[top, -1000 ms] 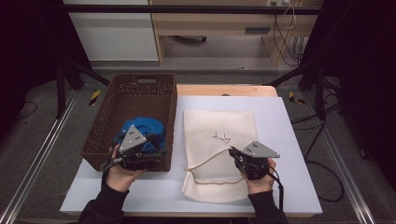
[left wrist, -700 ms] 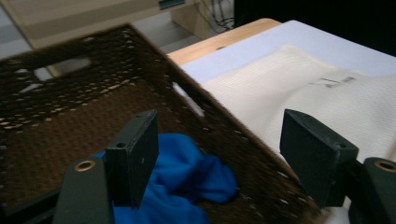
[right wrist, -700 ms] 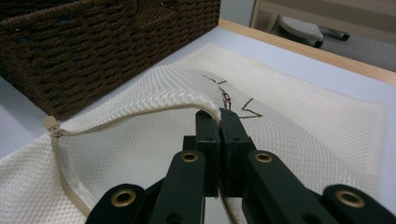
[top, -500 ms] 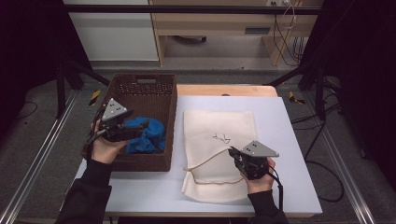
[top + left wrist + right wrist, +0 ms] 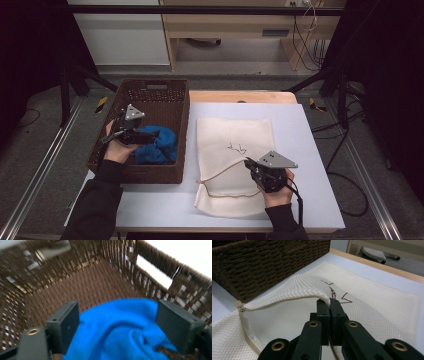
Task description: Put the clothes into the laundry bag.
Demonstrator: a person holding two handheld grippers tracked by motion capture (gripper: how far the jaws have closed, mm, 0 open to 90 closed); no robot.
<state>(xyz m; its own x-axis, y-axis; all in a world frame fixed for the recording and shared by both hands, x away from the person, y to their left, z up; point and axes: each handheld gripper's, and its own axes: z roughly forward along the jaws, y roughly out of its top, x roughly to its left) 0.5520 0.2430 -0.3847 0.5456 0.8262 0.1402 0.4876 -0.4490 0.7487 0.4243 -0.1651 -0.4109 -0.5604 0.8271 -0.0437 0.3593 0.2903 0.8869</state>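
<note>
Plainly, the likeliest slip is the left gripper (image 5: 150, 135) closing on too shallow a fold of the blue cloth (image 5: 157, 146), so the bundle drags against the wicker basket (image 5: 182, 130) wall and drops back. Its jaws have just been opening and stand wide apart over the cloth, which lies between them unpinched, near the basket's right wall. The right gripper (image 5: 329, 301) is clamped on the upper edge of the mesh bag (image 5: 235, 135) by the table's front edge, lifting the zip mouth; if that thin hem slides free, the mouth falls flat.
</note>
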